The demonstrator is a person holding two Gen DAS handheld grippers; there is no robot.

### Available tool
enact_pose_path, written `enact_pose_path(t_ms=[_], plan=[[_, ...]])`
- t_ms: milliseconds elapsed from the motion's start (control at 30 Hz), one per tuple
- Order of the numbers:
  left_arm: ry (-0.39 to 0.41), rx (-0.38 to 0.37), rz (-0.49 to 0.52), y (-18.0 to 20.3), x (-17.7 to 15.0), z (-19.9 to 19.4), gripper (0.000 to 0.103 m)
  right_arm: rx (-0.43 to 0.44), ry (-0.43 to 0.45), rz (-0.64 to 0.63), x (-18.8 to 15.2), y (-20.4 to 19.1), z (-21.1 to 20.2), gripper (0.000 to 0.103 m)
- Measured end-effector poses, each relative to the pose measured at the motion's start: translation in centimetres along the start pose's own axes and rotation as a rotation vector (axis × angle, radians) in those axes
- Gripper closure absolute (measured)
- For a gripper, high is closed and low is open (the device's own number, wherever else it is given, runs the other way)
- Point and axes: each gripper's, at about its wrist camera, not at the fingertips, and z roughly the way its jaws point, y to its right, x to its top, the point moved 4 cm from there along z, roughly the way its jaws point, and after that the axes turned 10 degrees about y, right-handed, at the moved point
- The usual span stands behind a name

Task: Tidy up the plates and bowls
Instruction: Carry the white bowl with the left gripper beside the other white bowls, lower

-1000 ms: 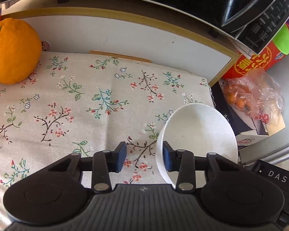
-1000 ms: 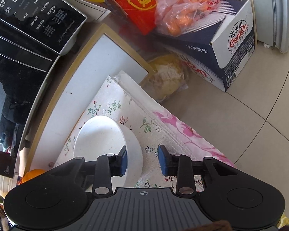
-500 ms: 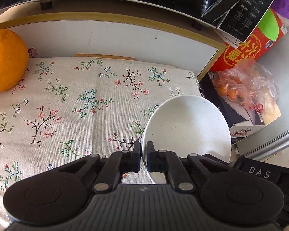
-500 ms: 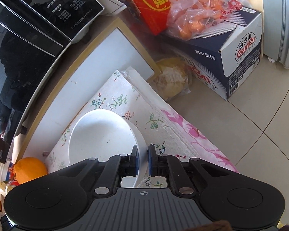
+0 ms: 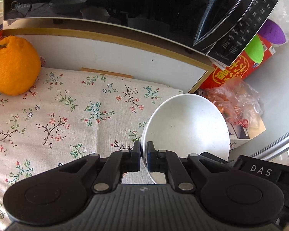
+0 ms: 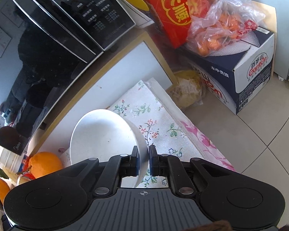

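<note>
Nearest: L gripper (image 5: 143,158) is clamped on the near-left rim of the white bowl (image 5: 186,127), one pad inside the wall, one outside. R gripper (image 6: 143,160) is pinched on the rim of that bowl (image 6: 104,136) too, at its near-right side – so both claws hold one bowl, at different spots on its edge.

The bowl sits tipped toward the left wrist view, at the right end of the floral cloth (image 5: 67,115); can't tell if its base is clear of the cloth.

Handling, as a guess: stiff, smooth, prob. ceramic or melamine – slippery at a thin rim and breakable if dropped. Rim pinches on two sides look like the sensible hold; keep it level.

Further back: an orange (image 5: 14,66) on the cloth's far-left corner, then the black microwave (image 5: 125,2).
</note>
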Motion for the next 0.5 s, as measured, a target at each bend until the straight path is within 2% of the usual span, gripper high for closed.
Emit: enact_pose_path(t_ms=[500], plan=[[0.104, -0.032, -0.042, 0.6, 0.3, -7.5, 0.098, 0.094, 0.078, -0.110, -0.2, -3.0, -7.9, 0.092]])
